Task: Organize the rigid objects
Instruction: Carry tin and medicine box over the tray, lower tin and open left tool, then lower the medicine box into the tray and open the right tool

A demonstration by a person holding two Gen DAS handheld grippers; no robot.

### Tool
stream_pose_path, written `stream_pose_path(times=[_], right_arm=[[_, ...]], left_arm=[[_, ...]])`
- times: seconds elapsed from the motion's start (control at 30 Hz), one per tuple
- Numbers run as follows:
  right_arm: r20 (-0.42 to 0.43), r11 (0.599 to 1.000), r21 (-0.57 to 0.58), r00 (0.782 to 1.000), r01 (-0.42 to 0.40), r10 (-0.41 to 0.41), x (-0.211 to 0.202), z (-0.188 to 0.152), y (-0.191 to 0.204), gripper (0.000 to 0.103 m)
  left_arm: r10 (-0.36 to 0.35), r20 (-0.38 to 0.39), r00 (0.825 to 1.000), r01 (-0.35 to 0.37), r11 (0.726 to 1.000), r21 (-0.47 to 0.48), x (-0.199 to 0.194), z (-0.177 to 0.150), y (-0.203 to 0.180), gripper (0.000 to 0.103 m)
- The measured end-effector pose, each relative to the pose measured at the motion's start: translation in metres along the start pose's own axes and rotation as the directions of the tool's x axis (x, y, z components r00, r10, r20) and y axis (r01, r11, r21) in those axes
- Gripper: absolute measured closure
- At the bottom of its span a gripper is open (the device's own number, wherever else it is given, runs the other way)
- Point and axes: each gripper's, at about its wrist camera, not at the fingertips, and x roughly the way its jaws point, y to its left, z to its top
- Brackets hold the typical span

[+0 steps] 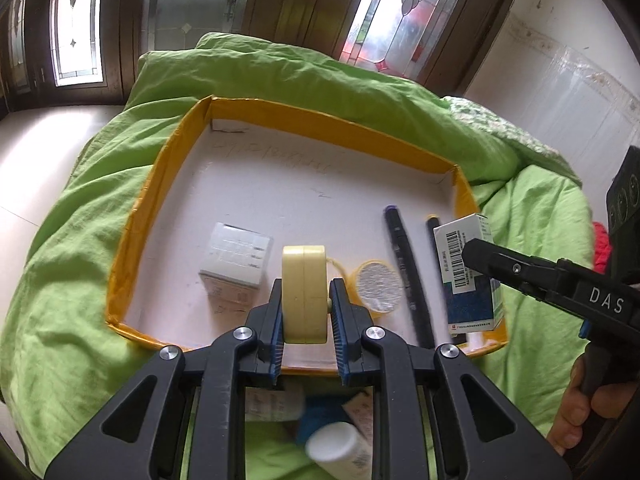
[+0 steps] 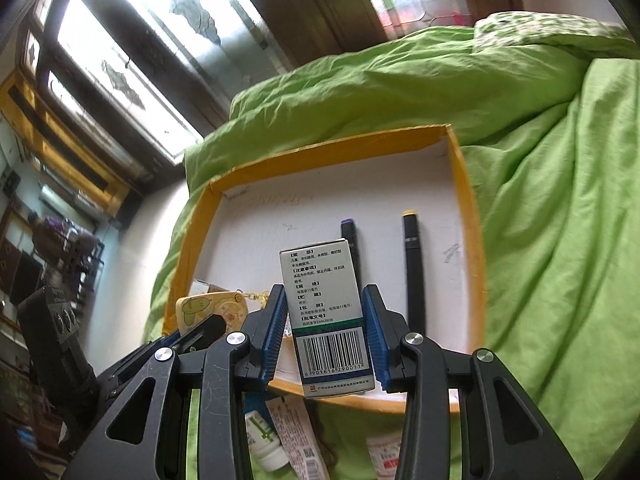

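Observation:
A shallow white tray with a yellow rim (image 1: pixel 160 184) lies on a green quilt. My left gripper (image 1: pixel 306 304) is shut on a pale yellow round case (image 1: pixel 304 292) held on edge over the tray's near side; the case also shows in the right wrist view (image 2: pixel 208 312). My right gripper (image 2: pixel 326 320) is shut on a white and blue medicine box (image 2: pixel 326 320) with a barcode, held over the tray's near right part; the box also shows in the left wrist view (image 1: pixel 468 272). In the tray lie a white box (image 1: pixel 236 260), a round foil-topped lid (image 1: pixel 378 286) and two black pens (image 1: pixel 404 264) (image 2: pixel 412 272).
The green quilt (image 1: pixel 80 280) surrounds the tray. Below the grippers, on the quilt, lie a white-capped bottle (image 1: pixel 336 446), small cartons and a tube (image 2: pixel 296 432). Dark wooden doors with glass panes (image 1: pixel 76 20) stand behind. A white floor (image 1: pixel 32 152) is at the left.

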Motion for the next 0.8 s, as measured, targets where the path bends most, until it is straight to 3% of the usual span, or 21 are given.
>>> stream_pose_path(times=[0.37,0.53,0.8], right_arm=[[-0.068,0.999,-0.029,0.997,0.042,-0.044,0.034,0.0,0.005,0.069],[-0.103,0.999,-0.023,0.994,-0.031,0.029,0.049,-0.001,0.014,0.069],[-0.112,0.998,-0.061,0.994,0.003,-0.01,0.059,-0.01,0.015,0.069]], left_arm=[[0.07,-0.001,0.998,-0.07,0.998,0.011,0.01,0.014,0.028,0.085],[0.091,-0.003,0.996,-0.091,0.995,0.028,0.02,0.021,0.03,0.085],[0.099,0.01,0.995,-0.1,0.994,0.048,0.022,0.022,0.026,0.085]])
